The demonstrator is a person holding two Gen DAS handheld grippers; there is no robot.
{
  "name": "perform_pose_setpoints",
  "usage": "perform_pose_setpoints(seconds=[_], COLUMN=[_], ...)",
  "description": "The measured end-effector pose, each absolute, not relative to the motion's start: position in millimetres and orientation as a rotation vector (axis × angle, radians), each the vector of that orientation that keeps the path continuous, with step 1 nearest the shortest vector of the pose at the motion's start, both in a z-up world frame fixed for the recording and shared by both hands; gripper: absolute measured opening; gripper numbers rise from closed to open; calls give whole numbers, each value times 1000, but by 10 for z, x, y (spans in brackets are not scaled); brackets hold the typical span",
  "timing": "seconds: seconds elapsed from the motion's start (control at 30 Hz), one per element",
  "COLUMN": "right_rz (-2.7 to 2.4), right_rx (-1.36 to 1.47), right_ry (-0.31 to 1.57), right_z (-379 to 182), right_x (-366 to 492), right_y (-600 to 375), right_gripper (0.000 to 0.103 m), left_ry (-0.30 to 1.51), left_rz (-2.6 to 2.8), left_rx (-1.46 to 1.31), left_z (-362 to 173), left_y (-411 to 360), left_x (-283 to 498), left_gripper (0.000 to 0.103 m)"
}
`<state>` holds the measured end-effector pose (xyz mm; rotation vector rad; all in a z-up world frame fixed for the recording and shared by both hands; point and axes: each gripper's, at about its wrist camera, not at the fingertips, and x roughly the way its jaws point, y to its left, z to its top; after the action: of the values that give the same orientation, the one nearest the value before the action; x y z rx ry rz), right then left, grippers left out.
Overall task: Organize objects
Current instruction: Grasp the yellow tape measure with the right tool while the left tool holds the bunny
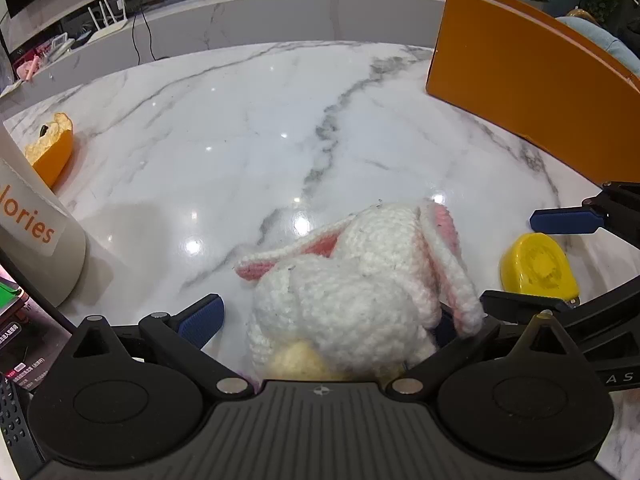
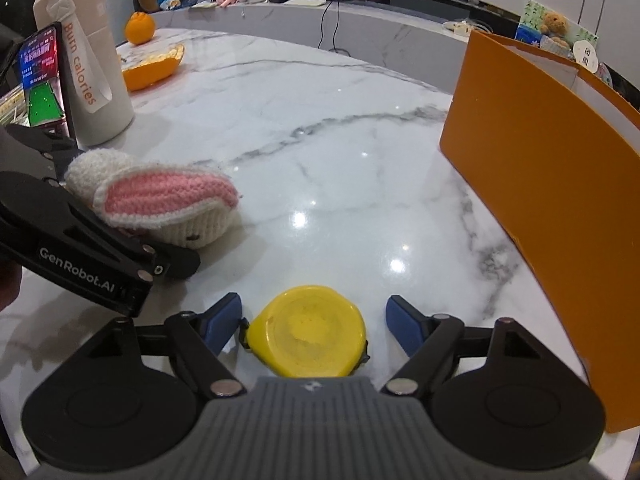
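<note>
A white crochet bunny with pink-lined ears lies on the marble table. My left gripper stands open around it; the left blue pad is clear of the wool and a floppy ear hides the right one. In the right wrist view the bunny lies at the left with the left gripper over it. A flat yellow round case, like a tape measure, sits between the blue pads of my right gripper, open with a gap on the right. In the left wrist view the right gripper straddles that case.
A tall orange box stands along the right side. A white bottle marked "Burn calories" and a lit phone stand at the left. Behind them lie an orange peel and a whole orange.
</note>
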<state>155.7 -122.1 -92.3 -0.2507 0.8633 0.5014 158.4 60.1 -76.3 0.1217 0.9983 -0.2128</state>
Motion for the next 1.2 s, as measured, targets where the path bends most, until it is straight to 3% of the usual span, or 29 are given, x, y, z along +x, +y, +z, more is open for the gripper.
perform_pose_setpoints(seconds=[0.27, 0.4, 0.67, 0.8, 1.2], right_rz=[499, 515, 516, 517, 487], right_rx=[-257, -264, -265, -262, -260], right_ry=[886, 879, 884, 888, 907], right_z=[-909, -885, -876, -872, -856], right_x=[1585, 1566, 1571, 1577, 1631], right_y=[-1187, -1171, -1170, -1175, -1241], right_gripper=[81, 64, 63, 63, 63], left_ry=[996, 967, 912, 932, 964], left_rz=[-236, -260, -266, -291, -333], left_rx=[131, 141, 128, 149, 123], left_z=[-752, -760, -755, -705, -679], left_y=[600, 596, 589, 563, 547], left_x=[1612, 1588, 1588, 1614, 1585], left_gripper=[103, 103, 103, 92, 89])
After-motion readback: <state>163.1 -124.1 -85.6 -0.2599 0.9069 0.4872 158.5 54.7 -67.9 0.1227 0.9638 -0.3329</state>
